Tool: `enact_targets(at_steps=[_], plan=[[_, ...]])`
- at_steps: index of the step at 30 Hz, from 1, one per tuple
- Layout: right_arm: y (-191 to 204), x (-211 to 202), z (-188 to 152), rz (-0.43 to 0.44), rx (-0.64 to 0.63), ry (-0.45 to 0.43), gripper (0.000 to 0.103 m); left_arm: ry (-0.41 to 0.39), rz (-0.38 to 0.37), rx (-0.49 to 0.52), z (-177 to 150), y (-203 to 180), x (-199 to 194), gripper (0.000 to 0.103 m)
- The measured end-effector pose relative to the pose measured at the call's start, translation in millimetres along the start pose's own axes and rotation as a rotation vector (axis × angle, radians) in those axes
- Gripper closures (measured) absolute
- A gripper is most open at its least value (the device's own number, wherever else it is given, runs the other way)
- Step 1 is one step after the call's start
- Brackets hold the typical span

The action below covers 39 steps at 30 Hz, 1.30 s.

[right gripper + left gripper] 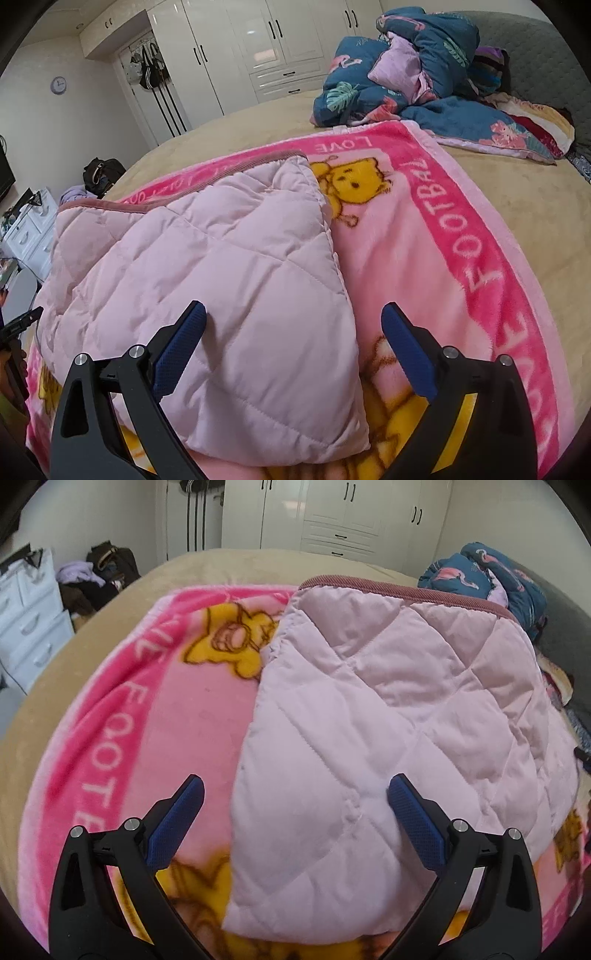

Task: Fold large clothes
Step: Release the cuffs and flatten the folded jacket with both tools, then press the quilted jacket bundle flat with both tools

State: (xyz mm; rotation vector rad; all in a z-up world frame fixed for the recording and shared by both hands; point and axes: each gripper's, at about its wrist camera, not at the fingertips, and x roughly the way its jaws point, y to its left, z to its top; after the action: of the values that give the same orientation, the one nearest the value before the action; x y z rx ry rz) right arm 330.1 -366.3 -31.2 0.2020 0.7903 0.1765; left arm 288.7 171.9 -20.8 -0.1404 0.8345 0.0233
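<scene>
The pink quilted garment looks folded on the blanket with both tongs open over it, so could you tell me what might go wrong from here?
1. The pink quilted garment lies on a loose fleece blanket; a low grab by the left tongs might pinch the blanket too and drag it.
2. The right tongs straddle the garment's right edge; closing there may catch only the top layer, and the puffy fold could spring open.
</scene>
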Motion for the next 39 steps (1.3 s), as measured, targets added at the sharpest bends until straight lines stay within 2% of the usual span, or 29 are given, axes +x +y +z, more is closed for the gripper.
enact_targets(at_steps=[3, 5, 6, 7, 8, 9, 10, 11, 15, 19, 24, 32, 39], plan=[[0, 8, -1, 0.017, -0.004, 0.011, 0.009, 0.008, -0.026, 0.007, 3, -4, 5, 0.009], [3, 12, -3, 0.050, -0.018, 0.014, 0.032, 0.006, -0.043, 0.011, 4, -8, 6, 0.014], [5, 12, -5, 0.055, -0.030, 0.013, 0.041, 0.005, -0.056, 0.009, 3, -10, 5, 0.032], [8, 12, -6, 0.038, -0.044, 0.004, 0.056, 0.003, -0.056, 0.001, 3, -11, 5, 0.052], [10, 11, -8, 0.039, -0.058, -0.003, 0.065, -0.003, -0.047, -0.003, 4, -12, 5, 0.063], [12, 11, -10, 0.048, -0.066, -0.004, 0.071, -0.009, -0.046, -0.004, 4, -11, 4, 0.078], [13, 9, -11, 0.043, -0.074, -0.015, 0.077, -0.019, -0.058, -0.010, 5, -11, 1, 0.086], [16, 5, -12, 0.046, -0.086, -0.037, 0.080, -0.028, -0.065, -0.011, 5, -10, -2, 0.089], [22, -12, -6, 0.040, -0.097, -0.098, 0.085, -0.093, -0.058, -0.003, 18, -12, -20, 0.092], [26, -30, 20, 0.052, -0.053, -0.176, 0.087, -0.149, -0.066, -0.042, 49, -10, -29, 0.092], [31, -24, 62, 0.036, 0.005, -0.223, 0.087, -0.145, -0.020, -0.031, 80, -18, -9, 0.092], [17, 36, 83, -0.031, 0.101, -0.143, 0.087, -0.105, 0.037, -0.045, 88, -13, 35, 0.091], [16, 77, 80, -0.100, 0.082, -0.076, 0.087, -0.078, 0.054, -0.066, 86, -9, 57, 0.089]])
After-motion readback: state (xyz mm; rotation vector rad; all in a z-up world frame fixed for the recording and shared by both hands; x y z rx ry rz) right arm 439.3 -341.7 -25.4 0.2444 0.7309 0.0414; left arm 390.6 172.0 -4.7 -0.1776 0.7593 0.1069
